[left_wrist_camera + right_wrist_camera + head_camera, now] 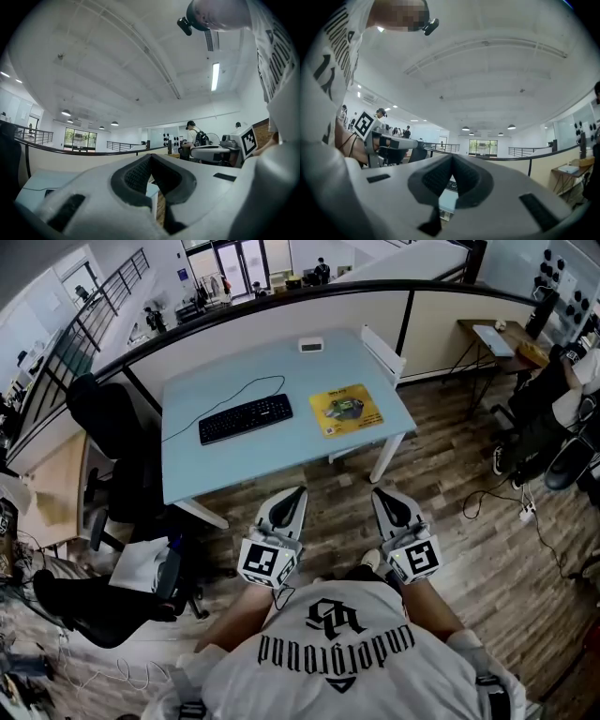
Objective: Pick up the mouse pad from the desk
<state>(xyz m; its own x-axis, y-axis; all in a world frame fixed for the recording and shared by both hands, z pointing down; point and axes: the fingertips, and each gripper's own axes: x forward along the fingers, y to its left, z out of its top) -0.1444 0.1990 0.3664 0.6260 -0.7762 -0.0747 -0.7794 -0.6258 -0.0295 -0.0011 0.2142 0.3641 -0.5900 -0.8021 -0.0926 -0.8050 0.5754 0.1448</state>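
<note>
The yellow mouse pad [346, 410] lies flat on the right part of the light blue desk [281, 460], with nothing on it. Both grippers hang close to my body over the wooden floor, short of the desk's front edge and pointing towards it. The left gripper [300, 490] has its jaws together and empty; in its own view the tips [150, 156] meet. The right gripper [379, 491] is likewise shut on nothing, its tips [452, 156] touching. The mouse pad is hidden in both gripper views.
A black keyboard [246, 418] with a cable lies left of the pad, and a small white box [311, 344] sits at the desk's back edge. Black office chairs [111, 432] stand to the left, a white chair [382, 351] behind the desk, a seated person [553, 399] at far right.
</note>
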